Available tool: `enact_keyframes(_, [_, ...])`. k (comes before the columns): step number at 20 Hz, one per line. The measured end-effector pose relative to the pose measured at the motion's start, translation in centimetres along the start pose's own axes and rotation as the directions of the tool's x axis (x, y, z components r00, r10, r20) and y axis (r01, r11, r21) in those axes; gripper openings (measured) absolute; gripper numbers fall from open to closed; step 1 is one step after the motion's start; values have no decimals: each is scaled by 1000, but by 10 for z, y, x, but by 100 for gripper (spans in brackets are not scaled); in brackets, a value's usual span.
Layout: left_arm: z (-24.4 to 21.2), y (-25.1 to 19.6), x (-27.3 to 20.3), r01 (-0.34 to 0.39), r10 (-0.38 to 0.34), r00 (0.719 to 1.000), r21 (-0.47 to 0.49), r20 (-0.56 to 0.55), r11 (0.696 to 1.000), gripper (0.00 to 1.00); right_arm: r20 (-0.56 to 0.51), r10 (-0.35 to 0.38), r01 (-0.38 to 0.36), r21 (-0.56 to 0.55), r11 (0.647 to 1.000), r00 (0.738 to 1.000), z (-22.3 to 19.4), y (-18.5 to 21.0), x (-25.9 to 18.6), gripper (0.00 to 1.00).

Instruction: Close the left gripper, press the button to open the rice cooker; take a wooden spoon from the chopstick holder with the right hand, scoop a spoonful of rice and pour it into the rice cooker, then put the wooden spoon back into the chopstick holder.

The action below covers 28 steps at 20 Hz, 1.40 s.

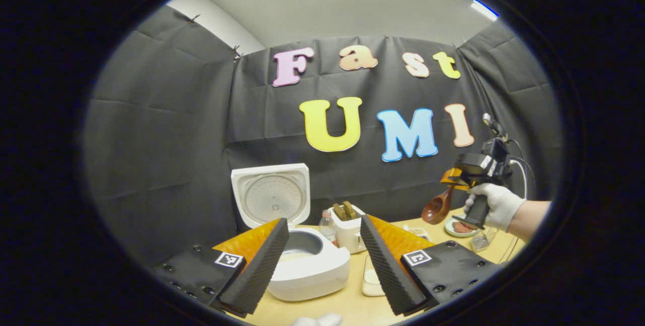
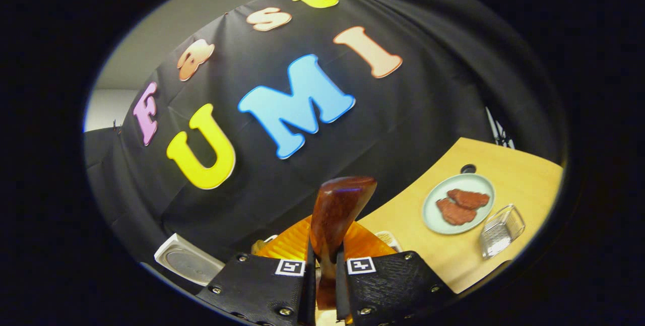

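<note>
While rice cooker (image 1: 302,260) stands open, right gripper (image 2: 325,285) clamps wooden spoon (image 2: 336,215) aloft; left gripper (image 1: 322,265) fingers spread

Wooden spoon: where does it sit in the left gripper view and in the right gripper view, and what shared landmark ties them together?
Left gripper view: the wooden spoon hangs at right, held by the right gripper above the table.
Right gripper view: the wooden spoon rises at bottom centre, clamped between the fingers.
Shared landmark: the plate with meat.
</note>
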<state>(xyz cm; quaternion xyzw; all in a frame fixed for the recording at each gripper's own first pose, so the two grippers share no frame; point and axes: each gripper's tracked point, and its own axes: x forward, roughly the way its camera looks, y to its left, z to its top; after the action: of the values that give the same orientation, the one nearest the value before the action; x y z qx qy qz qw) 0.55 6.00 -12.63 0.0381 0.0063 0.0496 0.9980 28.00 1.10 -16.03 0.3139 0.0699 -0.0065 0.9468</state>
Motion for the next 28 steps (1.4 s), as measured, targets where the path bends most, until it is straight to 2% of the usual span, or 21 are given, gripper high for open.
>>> enact_keyframes(5, [7,-36,3,32,-32,999,16,-8,999,99,46,-134,133,17,991,990,46,-103,-12,16])
enact_keyframes(10, [22,-69,14,36,-36,999,11,-2,999,99,54,-224,224,7,975,973,64,-183,-24,16])
enact_keyframes(13, [30,-85,15,38,-38,999,26,4,999,99,37,-252,253,-3,968,967,55,-209,-24,16])
enact_keyframes(20, [35,-105,14,39,-39,999,60,3,997,99,-43,-273,273,-3,962,961,15,-234,-10,16])
enact_keyframes(28, [28,-115,17,53,-53,999,80,-14,995,99,-100,-331,329,-37,944,938,-26,-265,-4,16])
